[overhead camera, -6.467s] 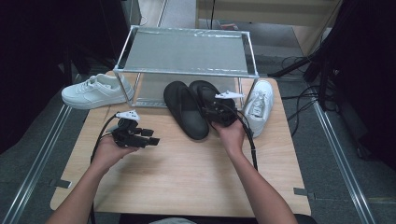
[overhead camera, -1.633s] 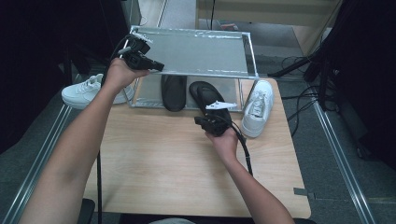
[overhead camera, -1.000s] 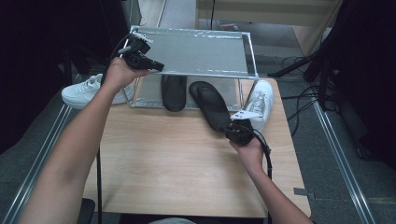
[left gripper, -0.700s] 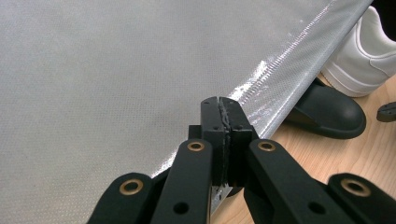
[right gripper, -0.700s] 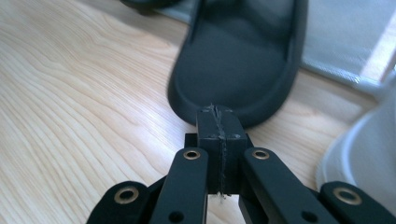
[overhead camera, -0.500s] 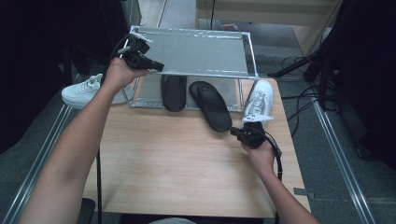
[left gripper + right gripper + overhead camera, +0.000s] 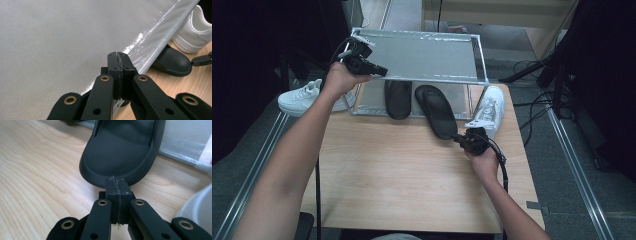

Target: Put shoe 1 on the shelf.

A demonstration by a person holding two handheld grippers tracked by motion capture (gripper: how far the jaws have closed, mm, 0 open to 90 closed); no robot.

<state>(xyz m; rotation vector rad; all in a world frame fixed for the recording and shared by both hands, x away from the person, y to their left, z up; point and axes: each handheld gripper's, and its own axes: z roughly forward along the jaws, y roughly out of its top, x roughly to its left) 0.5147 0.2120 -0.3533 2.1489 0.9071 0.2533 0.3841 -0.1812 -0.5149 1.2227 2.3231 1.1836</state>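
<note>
Black slipper, sole down, toe under rack's lower level, heel on tabletop.

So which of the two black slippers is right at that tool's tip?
The right-hand black slipper, angled with its heel sticking out of the rack at the right tool.

High view: table seen from above person's side, faced forward and down, whole rack taken in. Left gripper view: aimed along closed jaws, rack top seen very near, black slipper and white shoe caught beyond edge. Right gripper view: held low over wood, slipper heel seen close. Same slipper shared by all three views.
</note>
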